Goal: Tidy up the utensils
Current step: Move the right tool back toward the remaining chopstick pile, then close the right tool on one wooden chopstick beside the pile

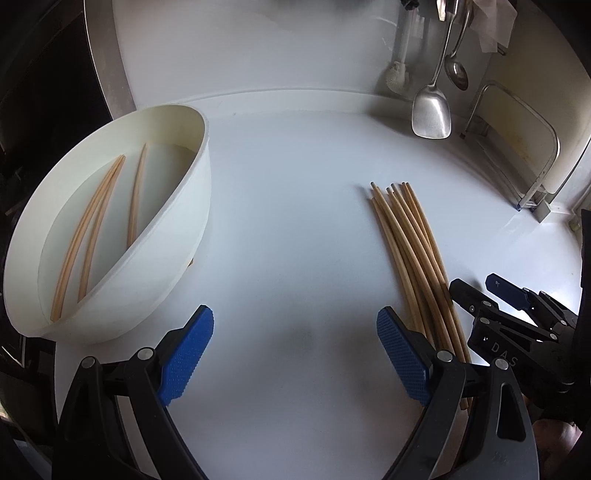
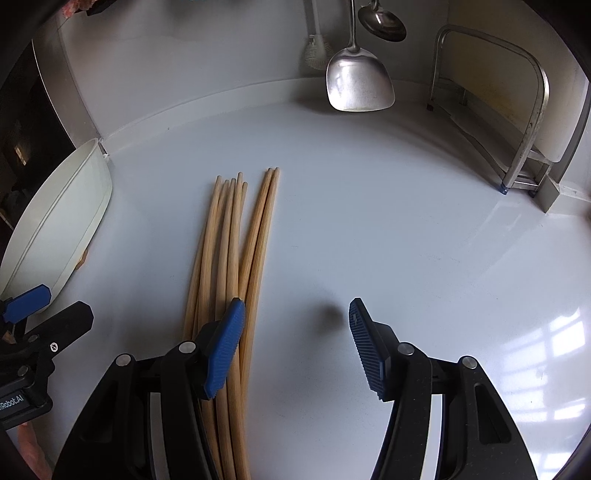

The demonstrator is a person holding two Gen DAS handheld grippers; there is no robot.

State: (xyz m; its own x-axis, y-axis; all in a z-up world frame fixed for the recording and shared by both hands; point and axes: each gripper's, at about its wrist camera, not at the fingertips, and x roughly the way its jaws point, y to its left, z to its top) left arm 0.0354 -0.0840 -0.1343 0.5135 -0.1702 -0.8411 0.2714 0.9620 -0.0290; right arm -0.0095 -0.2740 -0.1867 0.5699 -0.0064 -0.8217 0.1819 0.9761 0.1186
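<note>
A bundle of several wooden chopsticks [image 1: 410, 251] lies on the white counter, tips pointing away; it also shows in the right wrist view [image 2: 236, 243]. A white tray-like container [image 1: 186, 206] stands at the left with three chopsticks [image 1: 96, 225] inside; its side shows in the right wrist view [image 2: 62, 218]. My left gripper [image 1: 295, 354] is open and empty, between the container and the bundle. My right gripper [image 2: 297, 350] is open and empty, its left finger [image 2: 225, 347] over the bundle's right side. It shows in the left wrist view [image 1: 480, 295] at the bundle's right.
A metal spatula [image 2: 358, 77] and a ladle [image 2: 382, 22] hang at the back wall beside a white brush [image 2: 317, 51]. A metal rack [image 2: 528, 122] with a cutting board stands at the back right. A dark gap runs along the counter's left edge.
</note>
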